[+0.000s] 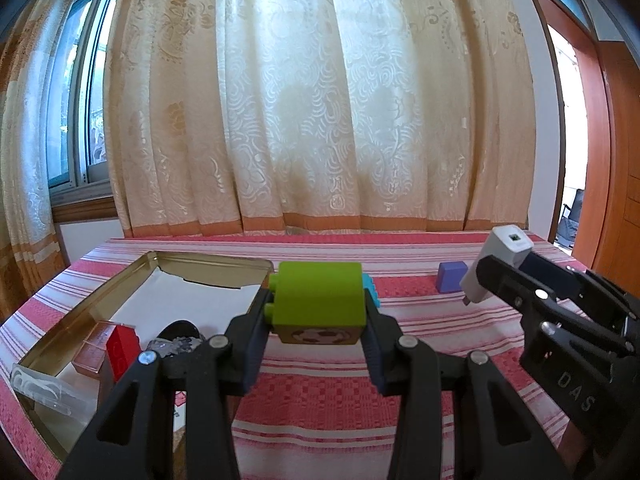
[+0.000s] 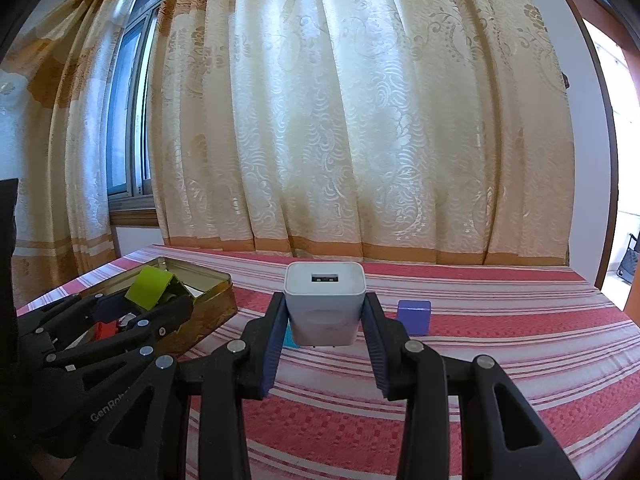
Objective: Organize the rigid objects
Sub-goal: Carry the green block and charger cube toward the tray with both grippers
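Gold tin tray (image 1: 208, 266) sits at the left of the striped tabletop (image 1: 320, 392), already holding a red brick (image 1: 120, 350), a clear plastic piece (image 1: 36, 390) and a dark foil-wrapped item (image 1: 178, 340) that is too blurry to name. Left claw (image 1: 318, 312) is clamped on a green toy block (image 1: 320, 300), held clear of the cloth just right of the tray; studs point left, printed face down toward the camera, so its stud axis runs side to side across the claw. Looks like hard, light plastic with smooth sides, so it could slip; gripping the flat opposite faces as now is probably best. A cyan brick (image 1: 370, 290) peeks out behind it on the cloth. Further right, a purple cube (image 1: 452, 276) stands alone on the tabletop. Right claw (image 2: 324, 320) is closed on a white USB charger (image 2: 325, 300), held above the cloth, USB port end up and away, prongs down, long axis roughly upright and tilted in the left view. Rigid, glossy shell, likely denser than the blocks; squeezing the broad flat sides seems safest.
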Available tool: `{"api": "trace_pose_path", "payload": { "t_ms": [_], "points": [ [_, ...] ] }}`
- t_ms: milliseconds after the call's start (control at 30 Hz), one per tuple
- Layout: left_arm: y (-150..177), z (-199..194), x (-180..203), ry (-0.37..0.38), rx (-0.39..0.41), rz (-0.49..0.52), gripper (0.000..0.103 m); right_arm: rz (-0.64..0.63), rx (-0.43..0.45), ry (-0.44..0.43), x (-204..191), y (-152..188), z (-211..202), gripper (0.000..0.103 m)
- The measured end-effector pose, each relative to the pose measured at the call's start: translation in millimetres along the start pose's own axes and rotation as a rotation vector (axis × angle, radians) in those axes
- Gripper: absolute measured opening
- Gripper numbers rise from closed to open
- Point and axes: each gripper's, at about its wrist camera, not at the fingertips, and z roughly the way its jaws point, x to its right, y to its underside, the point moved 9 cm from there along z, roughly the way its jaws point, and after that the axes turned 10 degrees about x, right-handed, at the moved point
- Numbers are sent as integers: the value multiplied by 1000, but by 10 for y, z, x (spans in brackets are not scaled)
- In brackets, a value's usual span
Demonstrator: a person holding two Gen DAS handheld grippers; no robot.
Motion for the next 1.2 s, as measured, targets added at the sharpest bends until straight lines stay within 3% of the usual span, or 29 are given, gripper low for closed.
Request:
{"api": "trace_pose_path", "payload": {
  "t_ms": [1200],
  "points": [
    [-52,-234,-231,-20,60,-18,42,-12,10,-56,-356,2,-85,41]
  ]
}}
